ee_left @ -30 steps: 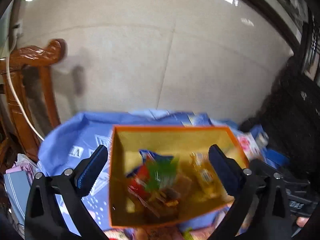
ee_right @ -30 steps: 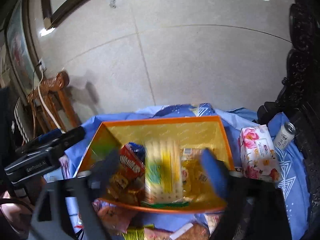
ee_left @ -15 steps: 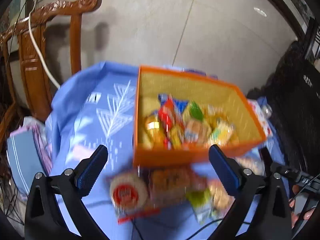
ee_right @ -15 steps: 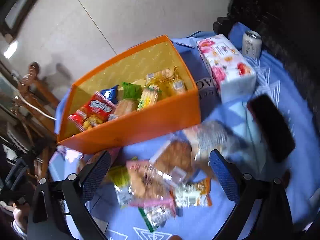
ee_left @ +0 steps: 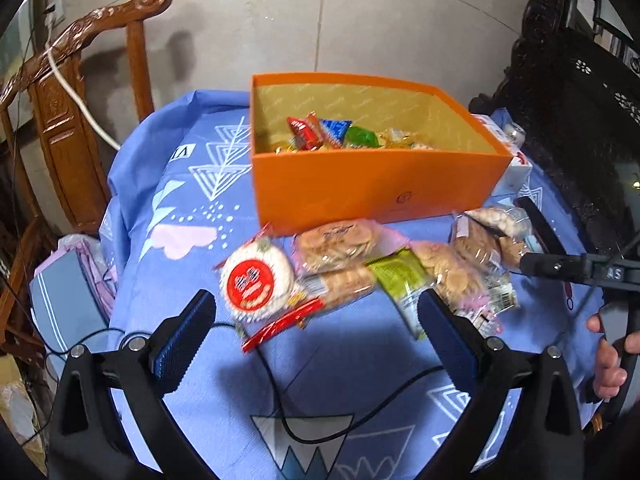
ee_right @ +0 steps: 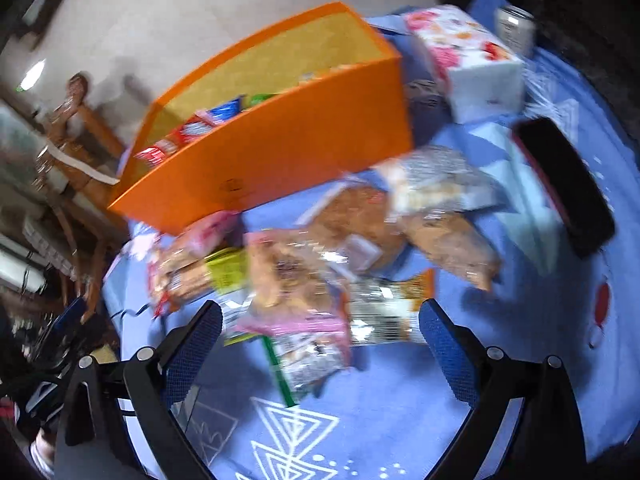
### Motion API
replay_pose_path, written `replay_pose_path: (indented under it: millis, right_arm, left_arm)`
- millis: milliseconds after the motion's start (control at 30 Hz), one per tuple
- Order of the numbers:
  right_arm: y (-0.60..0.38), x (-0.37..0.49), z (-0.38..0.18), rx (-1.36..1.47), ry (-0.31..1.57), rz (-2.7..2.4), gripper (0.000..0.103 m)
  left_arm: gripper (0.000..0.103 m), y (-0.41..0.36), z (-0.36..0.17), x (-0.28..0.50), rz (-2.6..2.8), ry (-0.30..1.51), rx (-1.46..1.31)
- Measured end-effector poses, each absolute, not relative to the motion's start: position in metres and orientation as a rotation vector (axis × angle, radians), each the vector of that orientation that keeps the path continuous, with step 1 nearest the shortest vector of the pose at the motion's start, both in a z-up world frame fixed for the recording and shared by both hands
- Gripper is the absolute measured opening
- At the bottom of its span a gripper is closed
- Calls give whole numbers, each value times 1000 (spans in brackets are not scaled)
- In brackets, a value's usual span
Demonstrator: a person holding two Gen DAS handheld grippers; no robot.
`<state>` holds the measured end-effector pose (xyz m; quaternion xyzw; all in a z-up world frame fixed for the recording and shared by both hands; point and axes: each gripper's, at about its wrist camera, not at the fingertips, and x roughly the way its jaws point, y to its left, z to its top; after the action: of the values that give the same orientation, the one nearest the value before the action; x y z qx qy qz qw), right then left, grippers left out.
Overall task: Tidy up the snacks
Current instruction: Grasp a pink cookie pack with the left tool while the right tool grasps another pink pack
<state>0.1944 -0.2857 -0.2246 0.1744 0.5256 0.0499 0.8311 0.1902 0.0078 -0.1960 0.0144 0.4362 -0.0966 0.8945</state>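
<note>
Now both claws gape wide and empty, left gripper (ee_left: 316, 324) over the round cracker pack (ee_left: 256, 280), right gripper (ee_right: 320, 332) above the pink-edged biscuit bag (ee_right: 296, 300), orange box (ee_left: 368, 192) just behind.

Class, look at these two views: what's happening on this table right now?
A person is sorting snacks with two handheld grippers. Both the left gripper and the right gripper are open and empty, hovering over a pile of loose snack packets on the blue tablecloth. Just behind the pile, the orange box already holds several packets. A tissue box, a can and a phone lie off to the right.
</note>
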Motion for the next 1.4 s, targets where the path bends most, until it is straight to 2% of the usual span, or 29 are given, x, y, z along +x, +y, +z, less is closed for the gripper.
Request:
replay_pose_path:
  millis: [67,167,233,300,500,567,700,833,900,967,1033,1133,1400]
  right_arm:
    - [-273,195,-224,332,1103,158,97]
    - [-251,199,-222,272,1099,262,85]
    - [-241,206,-229,268,1112,313,73]
    - [-236,218,-240,305,1151,331,66]
    - [-239,240,-261,295,1192,189,65]
    - [-242,245,-265,320,1204,174,68]
    - [-239,253,-277,306,1239,168,88]
    - [-239,263,-295,332,1270,89,94]
    - [-240,264,-293,351,1245,75,90]
    - [-240,264,-290,332,1241,72,68]
    - [-247,262,-290,357,1243,88,57]
    - [-259,258,-290,410,1250,90,53]
    - [-267,237,-293,448,1262,128,53]
  left_arm:
    - [99,14,-200,191,-187,924,5]
    - [99,22,-204,194,-166,943,-23]
    - [99,24,-205,197,-159,947,-39]
    - [99,25,-205,199,-160,949,-46]
    - [99,23,-210,204,-166,967,-33]
    - [99,24,-213,206,-163,976,-37]
    - [99,24,-218,212,-168,987,-45]
    - [99,18,-220,225,-173,985,-38]
    - [99,15,-220,231,-175,975,-35]
    - [99,11,-221,240,-186,965,-27]
    - [99,4,-223,250,-204,949,-19]
    - [99,-7,-230,261,-232,936,3]
    - [99,-34,-268,303,-210,1039,-81]
